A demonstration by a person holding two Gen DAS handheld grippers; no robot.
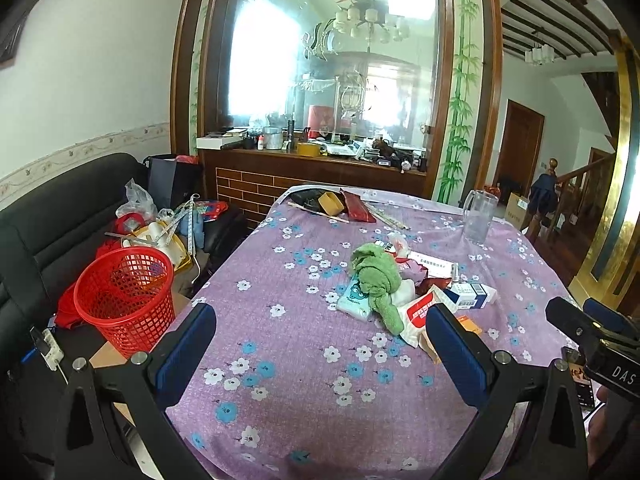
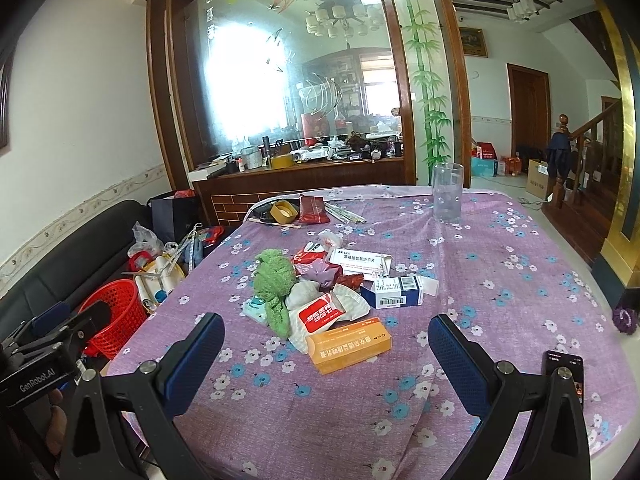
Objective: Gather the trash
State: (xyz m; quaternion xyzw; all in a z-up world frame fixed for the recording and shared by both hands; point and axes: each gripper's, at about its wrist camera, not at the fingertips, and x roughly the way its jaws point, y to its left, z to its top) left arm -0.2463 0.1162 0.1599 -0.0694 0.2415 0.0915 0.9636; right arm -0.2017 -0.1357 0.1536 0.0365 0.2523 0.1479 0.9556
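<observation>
A heap of trash lies mid-table on the purple flowered cloth (image 1: 304,360): a green rag (image 1: 376,276), a tissue pack (image 1: 352,302), a red-and-white wrapper (image 2: 320,312), an orange box (image 2: 348,344), a blue-and-white box (image 2: 398,292) and a white medicine box (image 2: 360,262). A red mesh basket (image 1: 126,300) stands left of the table and also shows in the right wrist view (image 2: 116,312). My left gripper (image 1: 320,352) is open and empty, short of the heap. My right gripper (image 2: 326,360) is open and empty, with the orange box between its fingers' line.
A clear plastic jug (image 2: 447,192) stands at the far right of the table. A tape roll (image 2: 283,212), a red pouch (image 2: 314,208) and sticks lie at the far edge. A phone (image 2: 562,376) lies near right. A black sofa (image 1: 48,232) with clutter stands left.
</observation>
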